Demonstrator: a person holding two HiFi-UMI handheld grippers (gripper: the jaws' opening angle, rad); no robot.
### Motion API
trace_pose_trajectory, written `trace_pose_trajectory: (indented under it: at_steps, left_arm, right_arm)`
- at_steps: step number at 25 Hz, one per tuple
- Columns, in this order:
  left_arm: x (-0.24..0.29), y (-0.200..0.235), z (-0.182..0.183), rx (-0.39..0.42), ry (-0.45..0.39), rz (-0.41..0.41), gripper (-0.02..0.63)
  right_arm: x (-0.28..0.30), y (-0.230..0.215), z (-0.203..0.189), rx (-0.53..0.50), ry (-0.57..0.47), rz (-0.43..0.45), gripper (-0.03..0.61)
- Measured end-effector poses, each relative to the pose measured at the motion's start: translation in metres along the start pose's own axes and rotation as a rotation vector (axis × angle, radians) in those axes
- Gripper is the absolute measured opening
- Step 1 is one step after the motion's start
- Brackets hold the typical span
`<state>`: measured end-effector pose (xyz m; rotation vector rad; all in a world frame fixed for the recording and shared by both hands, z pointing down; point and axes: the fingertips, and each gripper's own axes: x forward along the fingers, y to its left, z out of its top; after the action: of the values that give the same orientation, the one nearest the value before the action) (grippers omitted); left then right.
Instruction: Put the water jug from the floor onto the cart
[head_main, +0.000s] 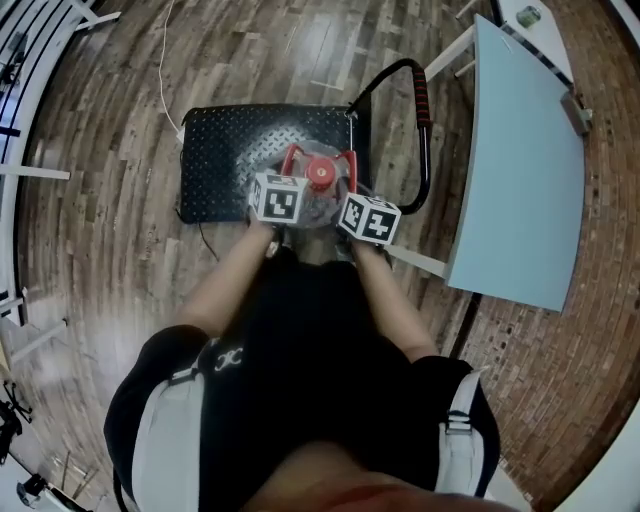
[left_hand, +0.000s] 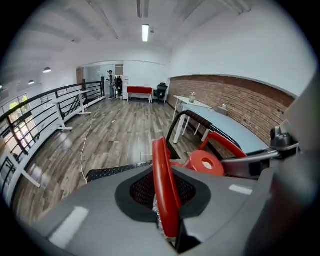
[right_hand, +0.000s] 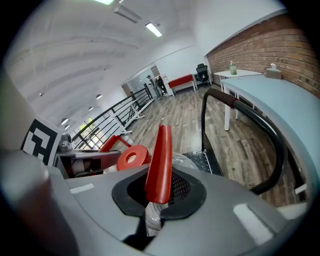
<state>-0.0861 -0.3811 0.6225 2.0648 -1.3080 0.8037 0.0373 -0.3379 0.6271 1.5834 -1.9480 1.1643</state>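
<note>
The water jug has a red cap (head_main: 320, 175) and a red handle on either side; its clear body is mostly hidden under my grippers. It hangs over the black cart deck (head_main: 215, 150), near the end with the push handle (head_main: 425, 130). My left gripper (head_main: 285, 190) is shut on the jug's left handle (left_hand: 165, 190). My right gripper (head_main: 352, 200) is shut on the right handle (right_hand: 160, 160). Each gripper view shows the cap (left_hand: 205, 162) (right_hand: 132, 157) beside its own handle, with the cart deck (left_hand: 110, 172) (right_hand: 200, 160) below. I cannot tell whether the jug's bottom touches the deck.
A light blue table (head_main: 520, 170) stands right of the cart, close to its push handle (right_hand: 250, 115). A white cable (head_main: 168, 80) runs across the wooden floor to the cart's far left corner. A metal railing (head_main: 20, 60) lines the left side.
</note>
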Motion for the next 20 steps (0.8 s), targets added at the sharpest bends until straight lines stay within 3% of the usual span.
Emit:
trace_pose_trajectory:
  at_steps: [7, 14, 20]
  left_arm:
    - [0.045, -0.005, 0.015, 0.034, 0.034, -0.049, 0.029]
    - [0.089, -0.012, -0.002, 0.051, 0.107, -0.041, 0.028]
    - [0.131, -0.019, -0.030, 0.064, 0.156, -0.035, 0.026]
  right_arm:
    - [0.028, -0.028, 0.011, 0.033, 0.025, -0.046, 0.029]
    - [0.056, -0.055, 0.000, 0.020, 0.099, -0.050, 0.026]
    - [0.087, -0.089, -0.019, 0.010, 0.184, -0.133, 0.025]
